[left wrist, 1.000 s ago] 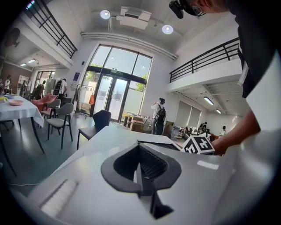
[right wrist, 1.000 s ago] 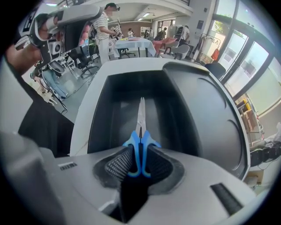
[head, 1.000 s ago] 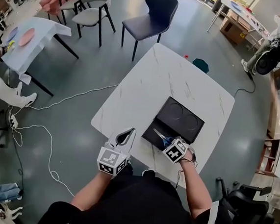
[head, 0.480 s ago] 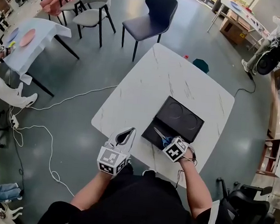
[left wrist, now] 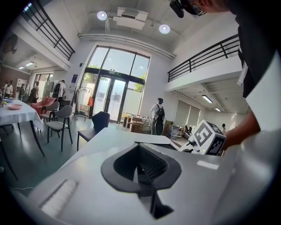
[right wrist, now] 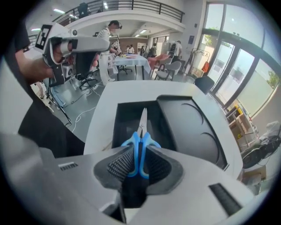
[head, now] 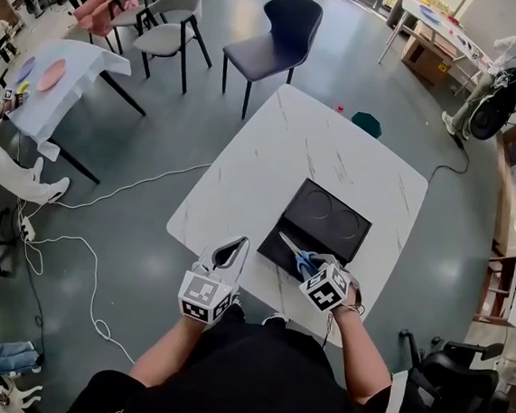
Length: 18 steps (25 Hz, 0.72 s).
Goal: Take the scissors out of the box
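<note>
Left claw (left wrist: pixel 141 166): held at near-left edge of tabletop (head: pixel 282 149), jaws pressed together, nothing between them; position unchanged from second ago.

Scissors (right wrist: pixel 141 139): blue handles clamped in right claw (right wrist: pixel 139 162), blades pointed away over open black box (head: pixel 334 219), which is set toward tabletop's near-right edge.

Since second ago, right claw drawn slightly back toward near edge, scissors carried along, seemingly lifted off box floor.

Removal judged under way; blades not yet cleared of box.
</note>
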{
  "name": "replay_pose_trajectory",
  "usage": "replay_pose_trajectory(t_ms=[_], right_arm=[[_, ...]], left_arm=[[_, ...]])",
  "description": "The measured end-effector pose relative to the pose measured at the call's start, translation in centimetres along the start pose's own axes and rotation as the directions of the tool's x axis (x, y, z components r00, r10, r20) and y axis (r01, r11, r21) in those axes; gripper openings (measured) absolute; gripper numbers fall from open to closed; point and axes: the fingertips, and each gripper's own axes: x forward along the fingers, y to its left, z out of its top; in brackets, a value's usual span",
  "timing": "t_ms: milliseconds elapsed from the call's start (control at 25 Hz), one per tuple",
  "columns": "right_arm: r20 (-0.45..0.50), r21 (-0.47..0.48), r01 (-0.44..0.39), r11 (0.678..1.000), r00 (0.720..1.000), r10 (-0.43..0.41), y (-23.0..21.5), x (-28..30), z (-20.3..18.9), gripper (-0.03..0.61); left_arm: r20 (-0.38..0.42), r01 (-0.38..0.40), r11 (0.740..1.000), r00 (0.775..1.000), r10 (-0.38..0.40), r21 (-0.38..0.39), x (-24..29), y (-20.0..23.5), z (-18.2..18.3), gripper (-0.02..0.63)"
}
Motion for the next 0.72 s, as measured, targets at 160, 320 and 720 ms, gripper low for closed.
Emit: replay_pose_trajectory(t_ms=[160, 320, 720], right_arm=[[0.128, 0.028, 0.069, 0.997, 0.989, -0.072, -0.6, -2.8, 2.1, 0.087], [0.317, 0.166, 0.085, 0.983, 0.939, -0.134, -1.9, -5.8, 4.6, 0.087], [0.643, 0.381, 0.112, 0.918, 0.681, -0.35, -4.5, -12.9, 8.3, 0.089]], left_arm=[[0.002, 0.002, 1.0, 1.0, -0.002, 0.011, 0.1, -0.3, 0.3, 0.009], [0.001, 0.004, 1.0, 1.0, -0.004, 0.019, 0.4, -0.6, 0.6, 0.009], [0.025, 0.019, 0.999, 0.999, -0.02, 0.033, 1.0, -2.1, 2.2, 0.009]])
